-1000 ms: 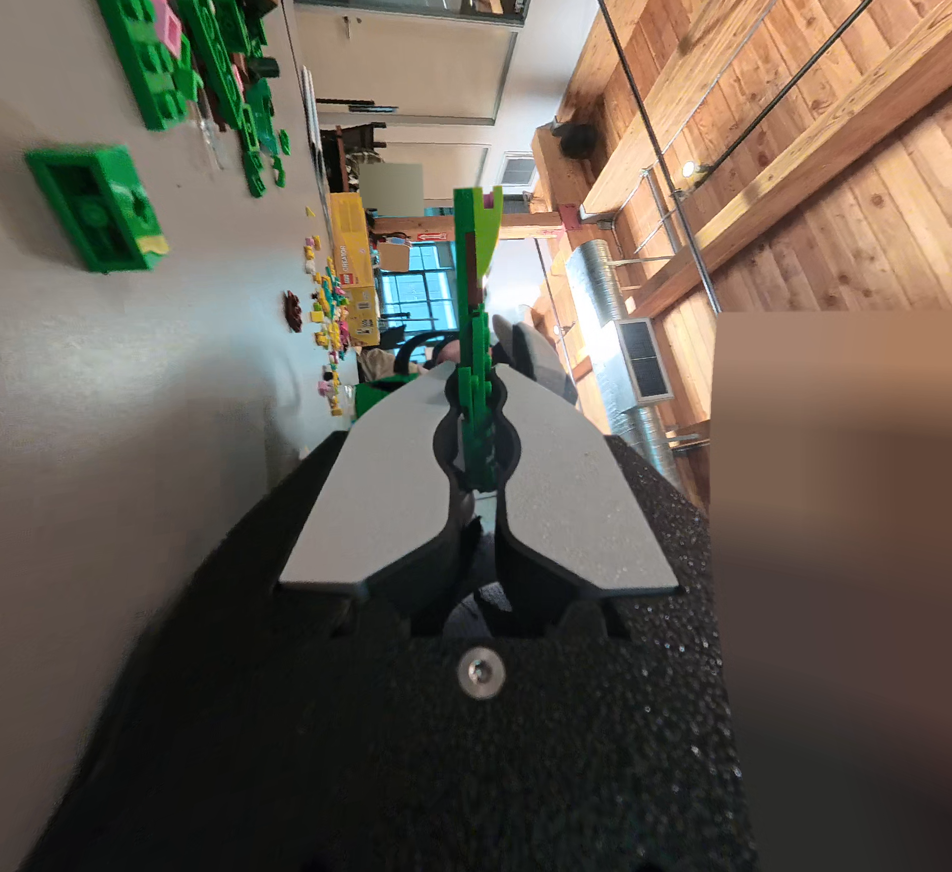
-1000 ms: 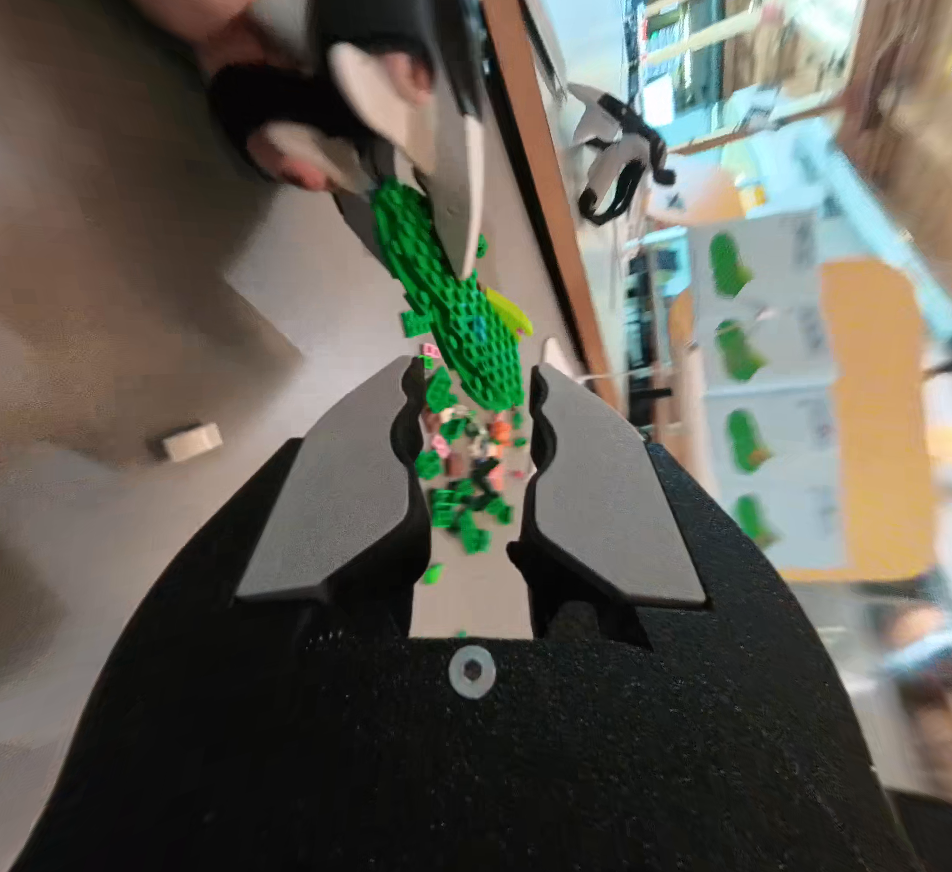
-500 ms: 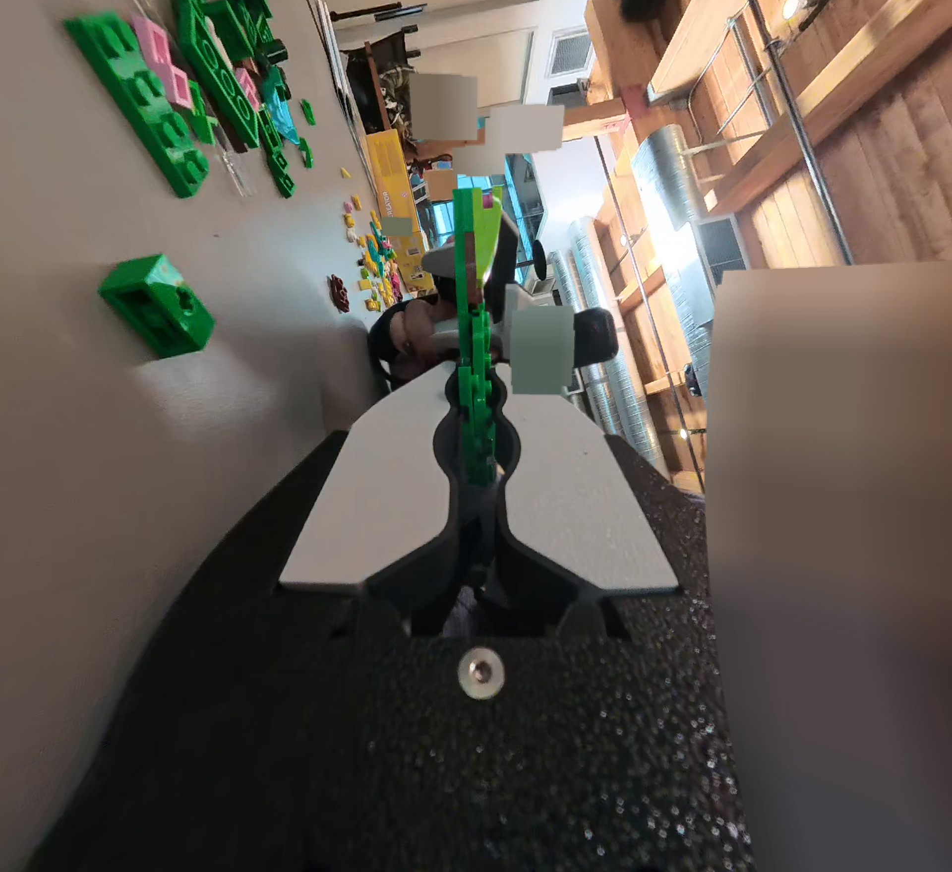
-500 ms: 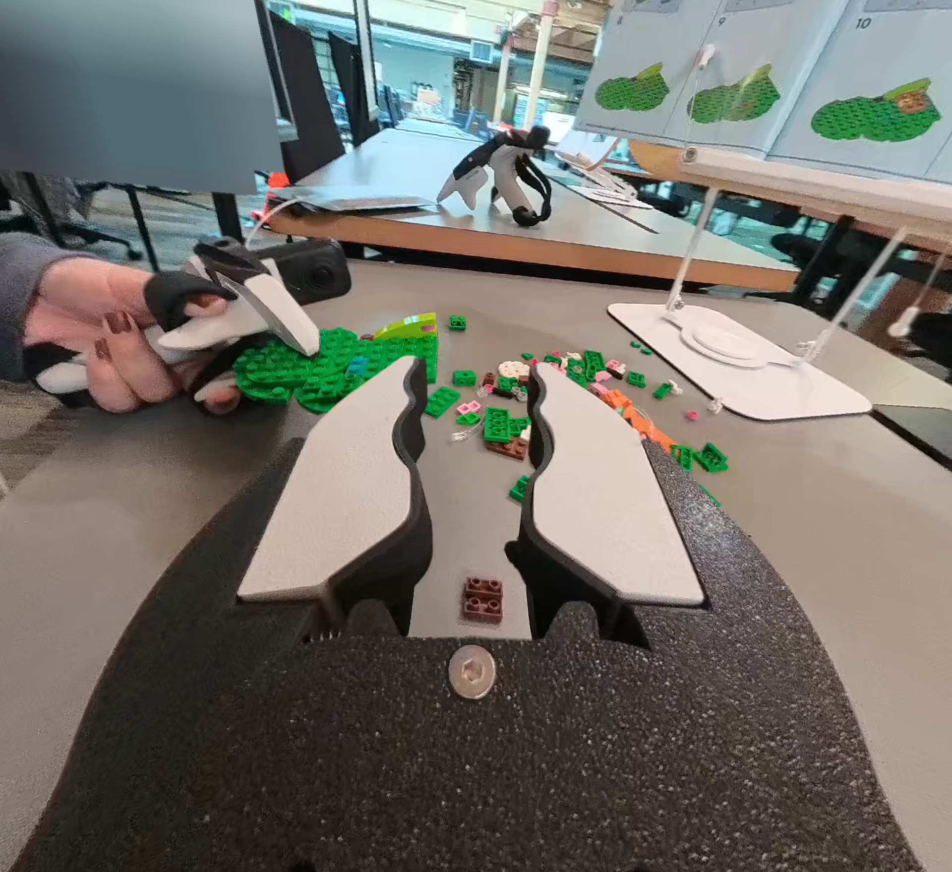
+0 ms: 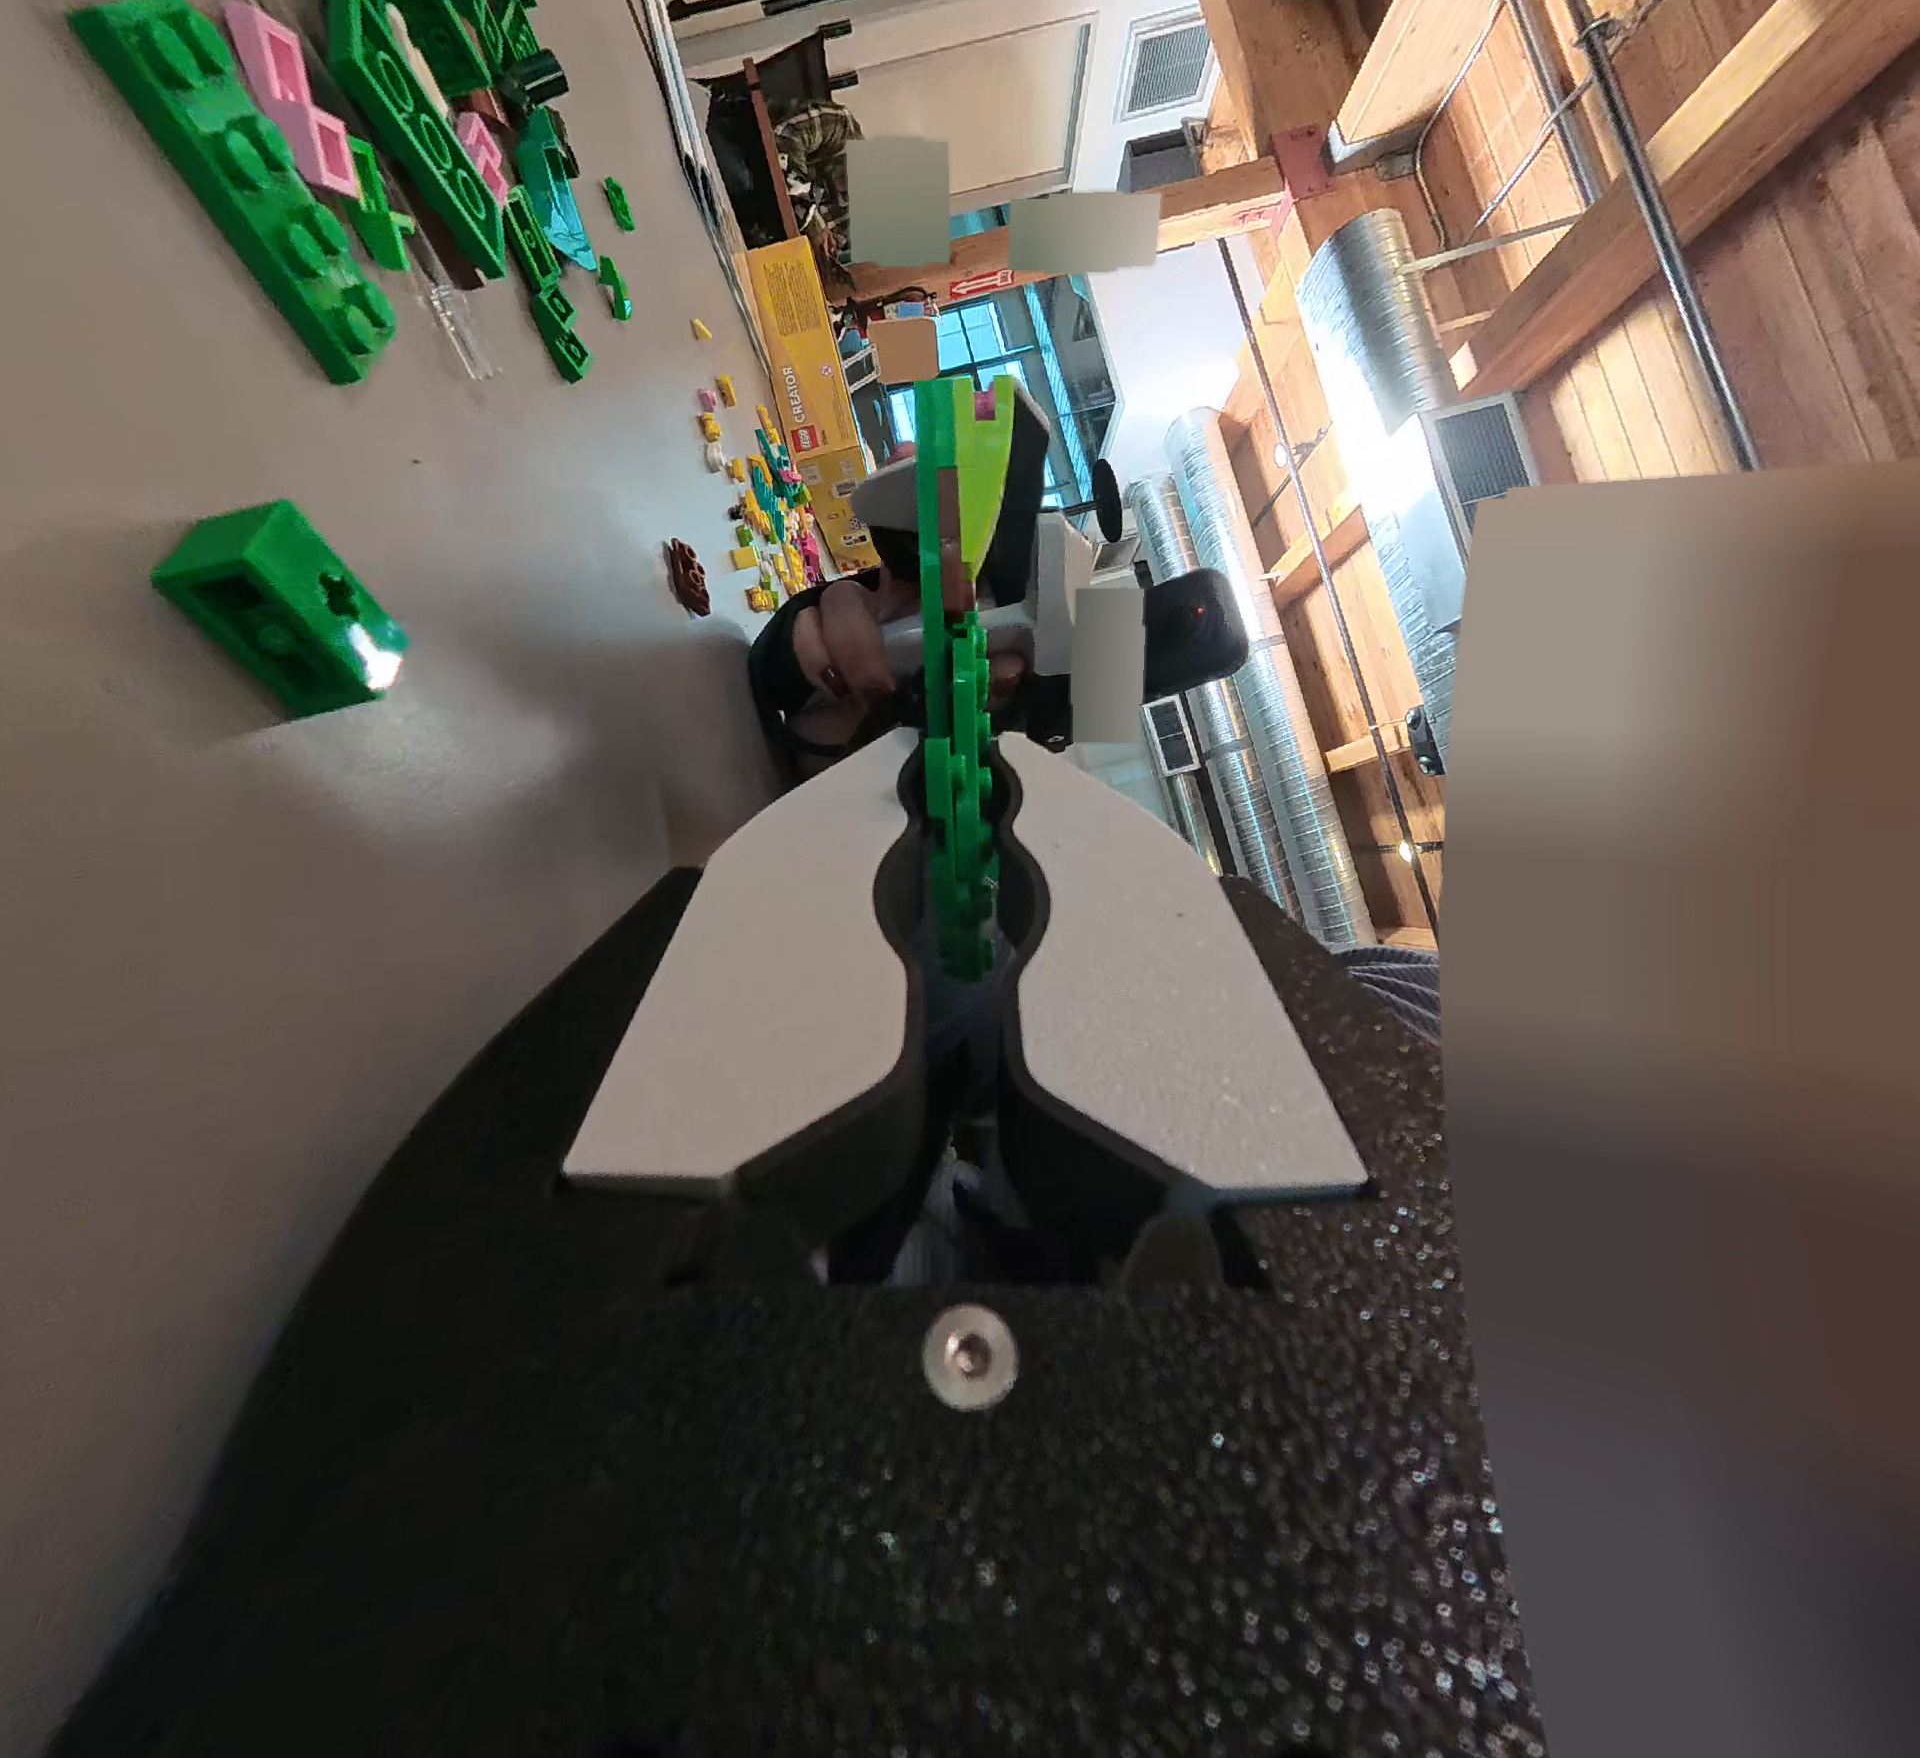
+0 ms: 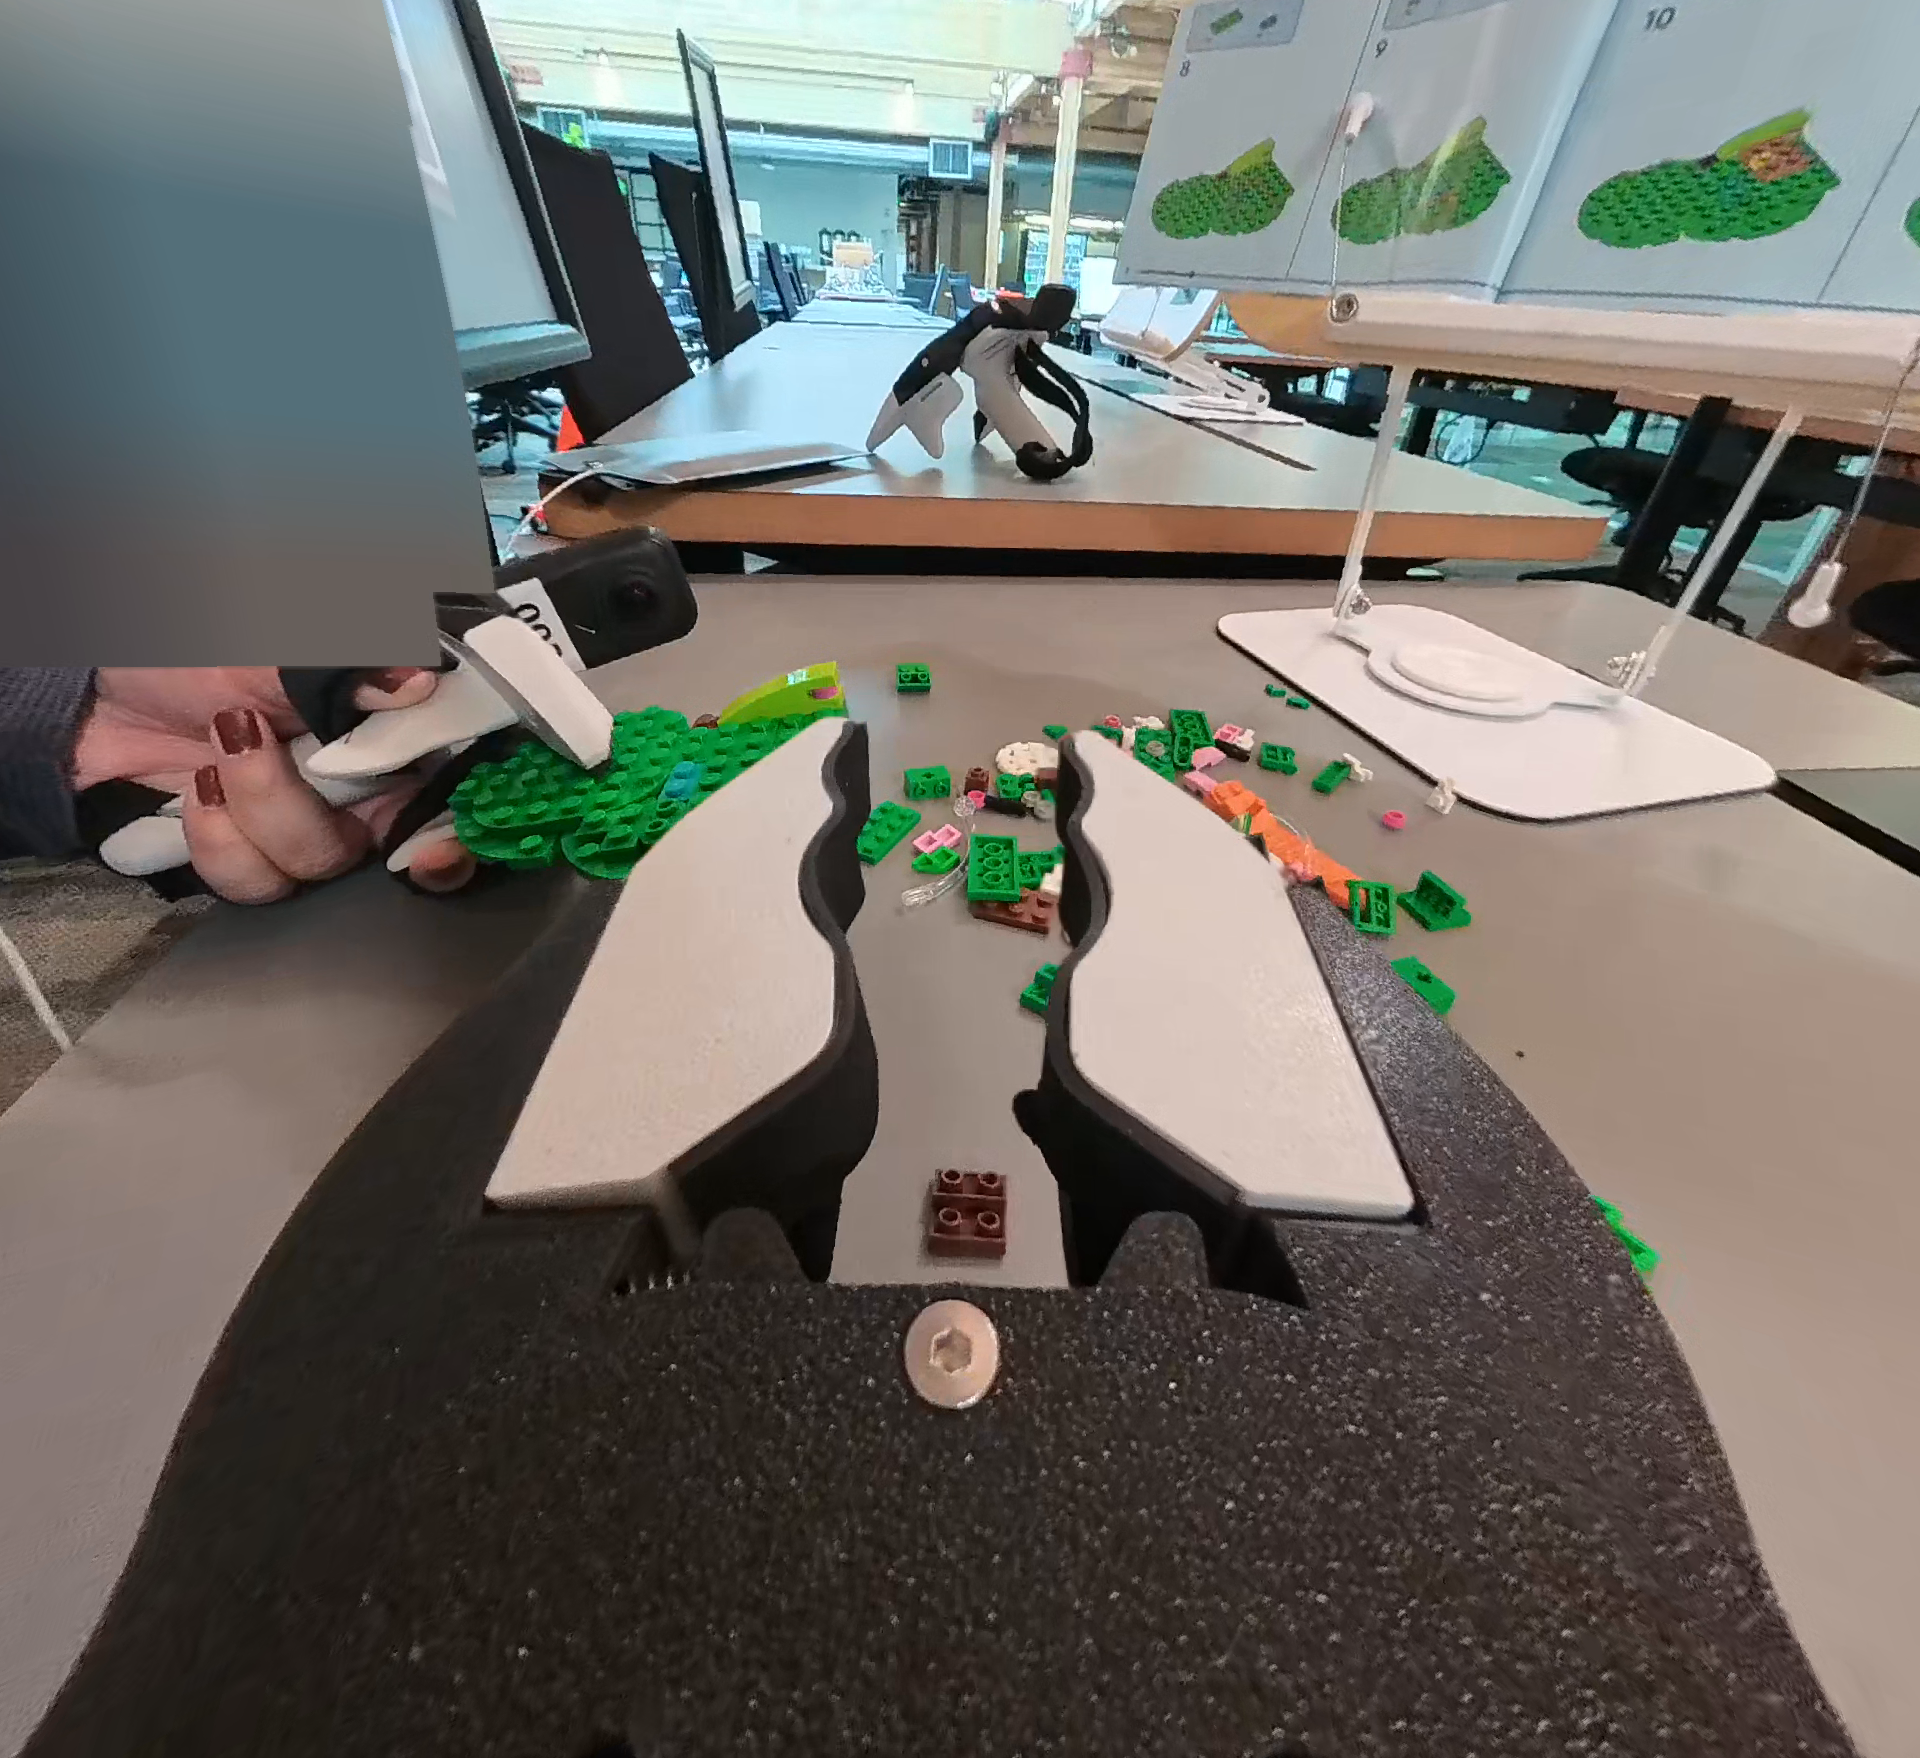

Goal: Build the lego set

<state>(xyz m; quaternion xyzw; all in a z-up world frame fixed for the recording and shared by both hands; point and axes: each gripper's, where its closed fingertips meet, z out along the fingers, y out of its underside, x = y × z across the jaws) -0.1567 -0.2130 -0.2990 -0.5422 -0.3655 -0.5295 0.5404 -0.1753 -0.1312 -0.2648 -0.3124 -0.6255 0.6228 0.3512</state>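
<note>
My left gripper (image 5: 961, 758) is shut on the green Lego base build (image 5: 956, 773), seen edge-on with a lime slope (image 5: 982, 482) at its far end. In the right wrist view the same build (image 6: 613, 789) is held by the left gripper (image 6: 540, 721) just above the grey table (image 6: 312, 1033), at the left. My right gripper (image 6: 961, 752) is open and empty, low over the table. A small brown brick (image 6: 968, 1212) lies between its fingers, near the base. A pile of loose green, pink and orange pieces (image 6: 1039, 835) lies beyond its fingertips.
An open instruction booklet (image 6: 1507, 129) stands on a white stand (image 6: 1496, 711) at the back right. Another gripper (image 6: 987, 399) rests on the far table. In the left wrist view, loose green plates (image 5: 239, 170), a green brick (image 5: 281, 607) and a yellow box (image 5: 810, 389) are on the table. One gripper's finger ends stand about 10 cm off the other's.
The right wrist view swung from tilted to level, low over the table, and the brown brick now lies between its open fingers. My left gripper kept hold of the green build and shifted slightly.
</note>
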